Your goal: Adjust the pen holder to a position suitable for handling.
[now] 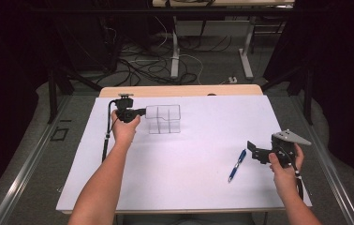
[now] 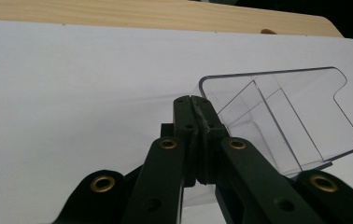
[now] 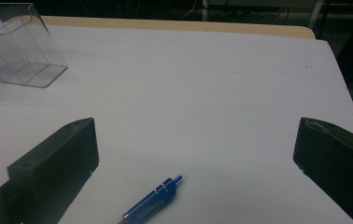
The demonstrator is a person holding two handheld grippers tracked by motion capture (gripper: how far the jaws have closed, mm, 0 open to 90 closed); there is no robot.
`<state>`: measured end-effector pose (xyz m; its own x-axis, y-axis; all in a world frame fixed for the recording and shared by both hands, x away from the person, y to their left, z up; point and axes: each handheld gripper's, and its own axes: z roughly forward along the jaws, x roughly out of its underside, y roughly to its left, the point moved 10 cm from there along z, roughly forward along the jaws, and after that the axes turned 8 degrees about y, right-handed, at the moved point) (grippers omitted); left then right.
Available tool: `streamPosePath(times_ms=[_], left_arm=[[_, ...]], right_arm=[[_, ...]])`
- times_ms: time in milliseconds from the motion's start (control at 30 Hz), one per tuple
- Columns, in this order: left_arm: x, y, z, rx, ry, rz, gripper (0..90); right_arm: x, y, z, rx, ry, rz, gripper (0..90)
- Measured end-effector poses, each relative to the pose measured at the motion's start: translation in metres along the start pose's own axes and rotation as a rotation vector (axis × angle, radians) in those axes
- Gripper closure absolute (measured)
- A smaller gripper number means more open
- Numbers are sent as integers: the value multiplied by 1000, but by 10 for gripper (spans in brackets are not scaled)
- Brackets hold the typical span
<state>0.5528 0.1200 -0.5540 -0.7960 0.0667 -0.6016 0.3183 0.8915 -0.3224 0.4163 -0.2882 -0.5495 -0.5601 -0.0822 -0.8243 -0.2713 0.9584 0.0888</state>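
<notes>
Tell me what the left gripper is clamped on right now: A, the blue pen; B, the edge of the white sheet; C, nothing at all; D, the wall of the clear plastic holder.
D: in the left gripper view the left gripper has its jaws pressed together on the near wall of the clear plastic holder, while the blue pen lies apart near the right gripper.

A clear plastic compartmented holder (image 1: 164, 119) stands on the white-covered counter (image 1: 184, 187) toward its far left. A blue click pen (image 1: 237, 165) lies on the counter well apart, to the near right. The left gripper (image 1: 143, 111) touches the holder's left wall; the right gripper (image 1: 251, 151) hangs just right of the pen.
</notes>
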Motion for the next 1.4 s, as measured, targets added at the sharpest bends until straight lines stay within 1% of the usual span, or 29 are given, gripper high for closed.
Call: streamPosePath(times_ms=[33,67,200,233,267,300,333,467,567,600,633,700,800,867,967,1000,1067,1100,1133,1167,1200,1233,1267,1300,1333,1367,1400], left_arm=[[0,-4,2,6,1,2,900],[0,-8,4,6,0,8,900],[-1,-21,10,14,5,17,900],[-1,-25,11,20,5,19,900],[-1,-28,13,25,4,18,900],[-1,-31,15,29,4,23,900],[-1,-34,16,34,7,24,900],[-2,-44,21,43,5,24,900],[-2,-48,23,44,4,20,900],[-2,-50,24,47,8,22,900],[-2,-51,25,49,2,20,900],[-2,-53,25,46,2,10,900],[-2,-53,25,37,7,14,900],[-1,-53,24,43,9,17,897],[-3,-53,18,46,-9,21,866],[-4,-53,16,50,-17,28,859],[-4,-52,10,57,-26,40,839],[-5,-52,8,63,-36,42,822],[-5,-52,5,68,-39,45,808],[-5,-52,2,66,-50,49,798],[-5,-53,-1,80,-61,44,787],[-5,-53,-3,88,-72,46,772],[-4,-53,-6,93,-69,57,743],[-3,-52,-8,88,-86,57,730],[-1,-50,-11,87,-91,58,730],[1,-49,-13,95,-93,59,719],[2,-48,-16,96,-102,56,699]], right_arm=[[1,0,-1,-4,12,0,0],[1,0,-1,-4,14,7,0],[1,-2,-2,3,13,1,0],[1,-2,-2,-2,14,2,0],[-3,-1,1,4,-38,13,0],[-3,-1,1,4,-38,13,0],[2,-1,-3,0,14,2,0],[1,-1,-2,-3,11,3,0],[1,0,-1,-11,7,5,0],[2,-1,-2,-5,16,2,0],[1,-2,-1,-3,5,4,0],[1,-2,-1,-10,6,3,0],[3,-3,-1,-8,20,5,0],[3,-3,-1,-9,22,8,0],[3,-3,-2,-7,24,8,0],[3,-3,-1,-12,16,9,0],[4,-3,-1,-10,22,10,0],[6,-3,-2,-6,46,9,0],[5,-3,-1,-8,26,12,0],[7,-4,-2,-1,51,10,0],[4,-3,-1,0,27,12,0],[4,-3,-1,1,27,17,0],[3,-4,-2,11,19,5,0],[3,-2,-2,6,20,11,0],[3,-2,-2,6,20,11,0],[2,-2,-2,10,19,7,0],[2,-2,-2,23,15,11,0]])
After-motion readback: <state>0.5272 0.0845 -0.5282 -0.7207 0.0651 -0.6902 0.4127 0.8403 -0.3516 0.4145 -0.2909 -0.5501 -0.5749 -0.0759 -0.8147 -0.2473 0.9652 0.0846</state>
